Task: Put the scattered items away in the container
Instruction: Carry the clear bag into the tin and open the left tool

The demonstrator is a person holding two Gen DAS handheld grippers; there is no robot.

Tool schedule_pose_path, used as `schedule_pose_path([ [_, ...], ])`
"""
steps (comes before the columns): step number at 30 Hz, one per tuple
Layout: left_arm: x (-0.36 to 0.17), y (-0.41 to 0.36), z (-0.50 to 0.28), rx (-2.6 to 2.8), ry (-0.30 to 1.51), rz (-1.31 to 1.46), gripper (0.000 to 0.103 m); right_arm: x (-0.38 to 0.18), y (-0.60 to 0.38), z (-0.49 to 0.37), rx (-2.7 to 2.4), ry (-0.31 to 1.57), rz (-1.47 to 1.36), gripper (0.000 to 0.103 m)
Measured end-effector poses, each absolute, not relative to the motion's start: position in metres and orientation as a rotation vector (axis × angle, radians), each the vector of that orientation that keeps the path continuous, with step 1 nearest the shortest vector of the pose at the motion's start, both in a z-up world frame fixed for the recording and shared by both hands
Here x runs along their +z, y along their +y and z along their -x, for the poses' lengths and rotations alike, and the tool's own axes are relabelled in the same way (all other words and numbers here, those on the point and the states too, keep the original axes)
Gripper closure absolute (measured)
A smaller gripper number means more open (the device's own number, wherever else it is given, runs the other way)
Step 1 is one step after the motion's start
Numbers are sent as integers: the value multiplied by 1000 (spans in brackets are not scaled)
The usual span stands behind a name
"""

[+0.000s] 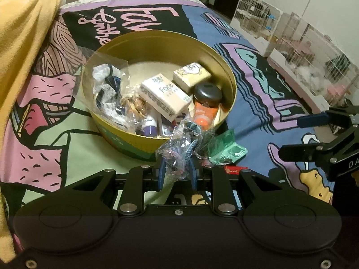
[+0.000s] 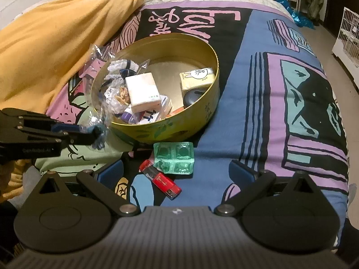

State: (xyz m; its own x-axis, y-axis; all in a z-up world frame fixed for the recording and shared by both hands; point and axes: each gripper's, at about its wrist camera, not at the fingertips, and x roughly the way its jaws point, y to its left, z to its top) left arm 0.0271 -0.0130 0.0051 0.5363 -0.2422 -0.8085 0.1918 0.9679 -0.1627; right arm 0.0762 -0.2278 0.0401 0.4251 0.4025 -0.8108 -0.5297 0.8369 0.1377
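A round gold tin (image 1: 232, 83) (image 2: 202, 121) stands on the patterned bedspread. It holds two tissue packs (image 1: 163, 96), an orange tube with a black cap (image 1: 205, 105) and a crumpled plastic bag. My left gripper (image 1: 177, 165) (image 2: 95, 134) is shut on a small clear plastic bag (image 1: 179, 143) with blue contents, held just short of the tin's near rim. A green blister pack (image 2: 177, 157) (image 1: 224, 149) and a red USB stick (image 2: 160, 180) lie on the bedspread between the wide-open fingers of my right gripper (image 2: 177, 173) (image 1: 300, 137).
A yellow blanket (image 2: 56, 44) (image 1: 22, 44) is heaped left of the tin. White wire pet cages (image 1: 314, 56) line the floor to the right of the bed. The bed's edge (image 2: 346, 134) drops to the floor on the right.
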Motion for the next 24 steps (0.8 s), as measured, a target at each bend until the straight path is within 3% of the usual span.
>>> schedule_pose_path([
  [24, 30, 1, -29, -172, 872, 69, 83, 30, -224, -81, 601, 1002, 152, 0],
])
